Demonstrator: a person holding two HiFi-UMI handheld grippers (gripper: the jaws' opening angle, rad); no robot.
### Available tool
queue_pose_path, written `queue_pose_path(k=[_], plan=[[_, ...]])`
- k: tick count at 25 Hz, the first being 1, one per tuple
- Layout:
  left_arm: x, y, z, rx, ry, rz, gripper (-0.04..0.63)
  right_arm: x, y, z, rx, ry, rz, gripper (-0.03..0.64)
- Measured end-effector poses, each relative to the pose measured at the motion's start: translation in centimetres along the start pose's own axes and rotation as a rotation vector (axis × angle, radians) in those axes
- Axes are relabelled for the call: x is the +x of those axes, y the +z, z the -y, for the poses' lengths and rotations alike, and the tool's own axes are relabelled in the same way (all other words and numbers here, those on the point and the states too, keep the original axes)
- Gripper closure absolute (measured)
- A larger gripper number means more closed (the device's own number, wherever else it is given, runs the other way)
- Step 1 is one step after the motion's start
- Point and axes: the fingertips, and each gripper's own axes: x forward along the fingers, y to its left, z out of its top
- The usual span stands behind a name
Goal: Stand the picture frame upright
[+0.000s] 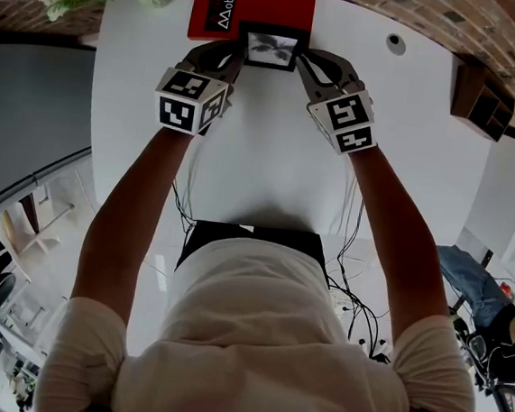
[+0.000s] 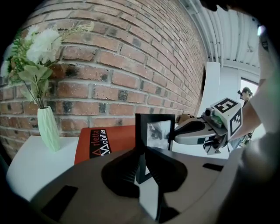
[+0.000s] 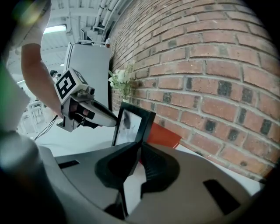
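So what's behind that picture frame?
A red book lies flat on the table behind the frame, with a brick wall beyond. The frame hides part of the book's near edge.

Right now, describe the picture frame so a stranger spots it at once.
On the white table by the red brick wall lies a flat red book. At its near edge a black picture frame with a greyscale photo stands upright, left gripper and right gripper clamped on its sides; nothing else there is black-rimmed.
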Motion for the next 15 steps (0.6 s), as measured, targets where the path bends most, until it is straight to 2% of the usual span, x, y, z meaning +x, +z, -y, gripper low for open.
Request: queue_pose_path(k=[9, 15], plan=[[-0.21, -0.13, -0.01, 0.023, -0.002, 0.05, 0.557, -0.06, -0.2, -0.43, -0.028, -0.001, 0.011, 0.578], [-0.56, -0.42, 0.2, 0.024, -0.011, 0.051, 0.557, -0.33, -0.31, -0.79, -0.014, -0.01, 0.02, 0.58]])
